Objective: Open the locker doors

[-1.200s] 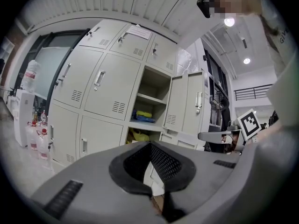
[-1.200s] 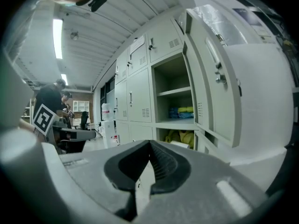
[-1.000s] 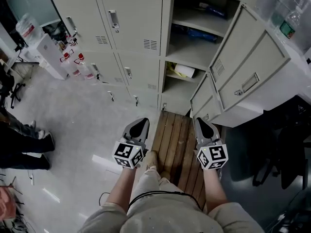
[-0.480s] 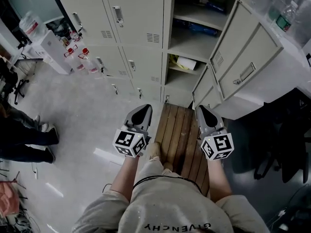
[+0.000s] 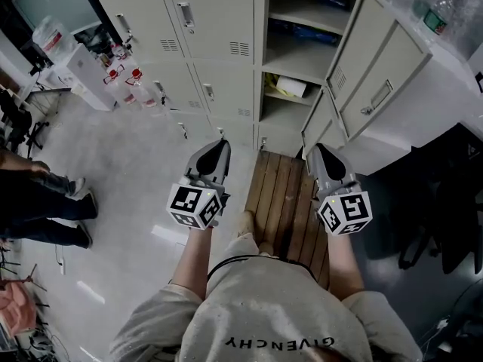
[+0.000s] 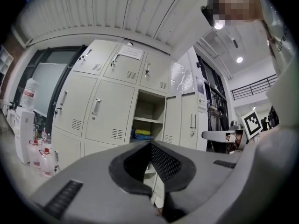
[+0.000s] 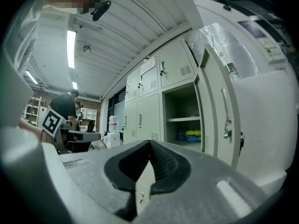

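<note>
Pale grey floor [image 5: 143,164] fills the left half of the head view, and a block of beige lockers [image 5: 226,66] stands along the top of the frame. Closed doors [image 5: 215,17] with small handles cover the left and middle columns. At the upper right the open doors [image 5: 373,78] are swung outward. The compartments behind them show shelves [image 5: 298,59], with blue items [image 5: 306,30] on an upper one and a white and yellow bundle [image 5: 287,87] on a lower one. A wooden platform [image 5: 283,198] lies on the floor below the open column, in the centre of the frame. The left gripper [image 5: 219,143] is just left of the platform, and the right gripper [image 5: 317,151] is over its right edge. Both point toward the lockers and are well apart from them. Each gripper has its jaws together with nothing between them. At the upper left stand a white water dispenser [image 5: 68,66] and clear bottles with red caps [image 5: 124,78]. Legs of another person [image 5: 45,202] are at the left edge.
</note>
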A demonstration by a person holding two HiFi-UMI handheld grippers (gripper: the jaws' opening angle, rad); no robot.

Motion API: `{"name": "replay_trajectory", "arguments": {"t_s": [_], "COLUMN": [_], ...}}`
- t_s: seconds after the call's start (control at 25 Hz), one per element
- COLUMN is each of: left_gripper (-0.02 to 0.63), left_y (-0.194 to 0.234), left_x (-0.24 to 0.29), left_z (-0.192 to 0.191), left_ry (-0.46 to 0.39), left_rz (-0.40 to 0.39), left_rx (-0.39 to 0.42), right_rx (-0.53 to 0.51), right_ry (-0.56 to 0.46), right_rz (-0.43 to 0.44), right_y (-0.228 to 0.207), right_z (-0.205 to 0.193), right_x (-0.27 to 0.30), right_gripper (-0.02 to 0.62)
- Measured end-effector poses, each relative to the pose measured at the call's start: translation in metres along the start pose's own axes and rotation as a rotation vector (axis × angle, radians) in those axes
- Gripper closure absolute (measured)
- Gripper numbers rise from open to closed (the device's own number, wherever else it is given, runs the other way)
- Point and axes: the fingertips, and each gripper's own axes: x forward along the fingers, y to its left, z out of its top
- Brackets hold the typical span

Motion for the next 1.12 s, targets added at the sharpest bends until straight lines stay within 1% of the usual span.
{"name": "replay_trajectory", "arguments": {"t_s": [0.24, 0.56, 1.12], "left_gripper": [0.607, 0.607, 0.607], "left_y": [-0.002, -0.006, -0.014], "left_x": [-0.009, -0.02, -0.032], "left_z": [0.013, 0.024, 0.029], "left_ry": [-0.019, -0.04, -0.065], "left_rz": [0.005, 0.016, 0.027], "left_rx": [0.018, 0.028, 0.025], "right_rx": [-0.005, 0.006, 0.053], "right_ry": [-0.022, -0.031, -0.047], "right_rz": [0.0, 0.012, -0.016], "right_y": [0.003, 0.008, 0.007], "right_z": [0.009, 0.011, 0.009], "right_x": [-0.007, -0.019, -0.039], "right_gripper": [0.597, 0.597, 0.597]}}
